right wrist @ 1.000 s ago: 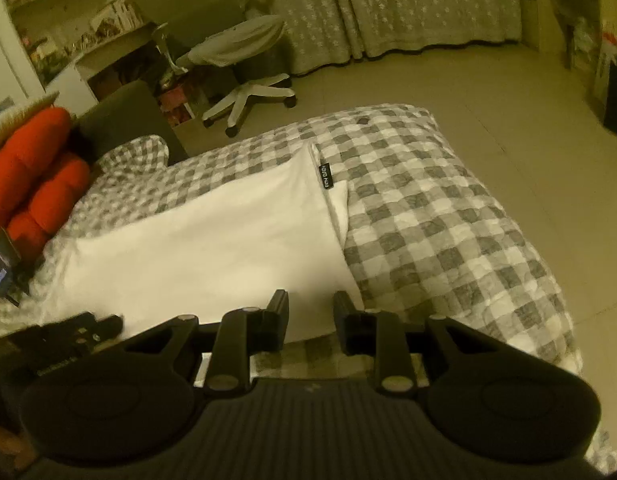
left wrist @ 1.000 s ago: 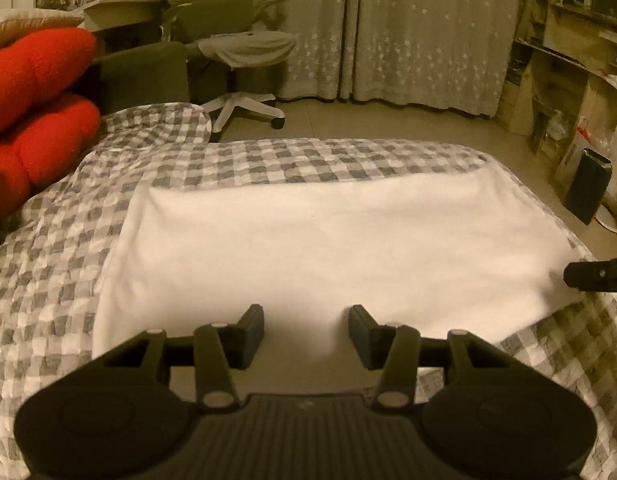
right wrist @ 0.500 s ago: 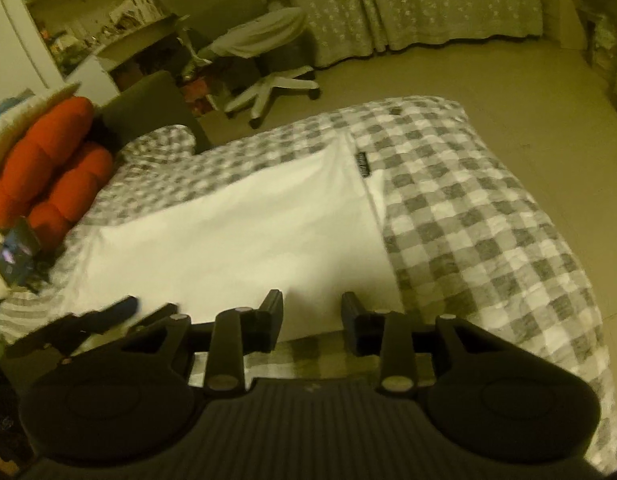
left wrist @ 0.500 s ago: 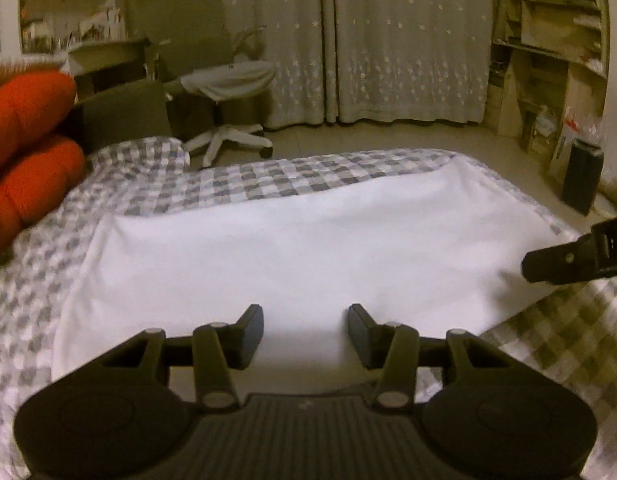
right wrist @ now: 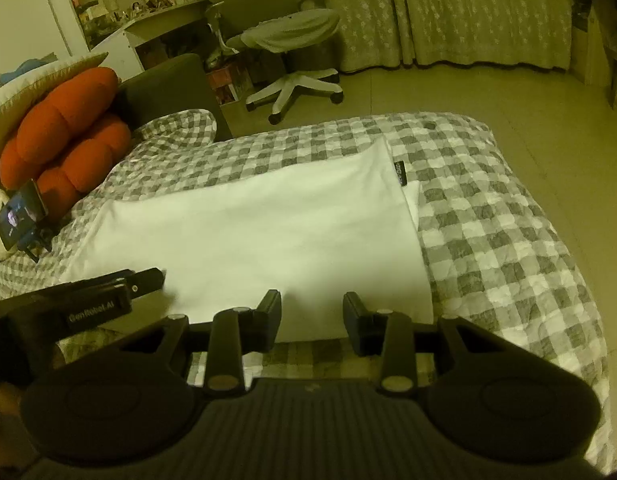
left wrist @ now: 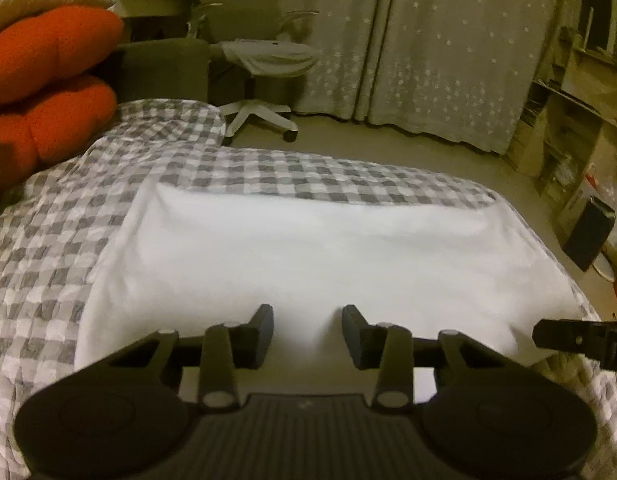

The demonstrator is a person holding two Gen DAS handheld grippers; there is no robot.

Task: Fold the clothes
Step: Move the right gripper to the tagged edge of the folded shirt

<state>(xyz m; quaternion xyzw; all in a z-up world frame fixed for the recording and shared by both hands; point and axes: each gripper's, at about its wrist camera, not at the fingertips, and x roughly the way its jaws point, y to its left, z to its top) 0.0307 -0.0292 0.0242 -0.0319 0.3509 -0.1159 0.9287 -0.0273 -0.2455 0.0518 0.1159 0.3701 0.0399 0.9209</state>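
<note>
White cotton, one garment (left wrist: 308, 256), is lying flat on the checked bed (left wrist: 48, 240) in the left view, looking thin, limp and light; I judge the near hem the place to pinch. The left gripper (left wrist: 307, 330) is hovering over that hem, jaws parted and holding nothing. In the right view the one garment (right wrist: 260, 236) is showing a dark tag (right wrist: 399, 171), and the right gripper (right wrist: 311, 316) is hanging near the hem's corner, likewise parted and bare. Two grippers, two orange cushions (right wrist: 64, 140).

Left tool (left wrist: 307, 330) gapes, seemingly above white garment (left wrist: 308, 256).
</note>
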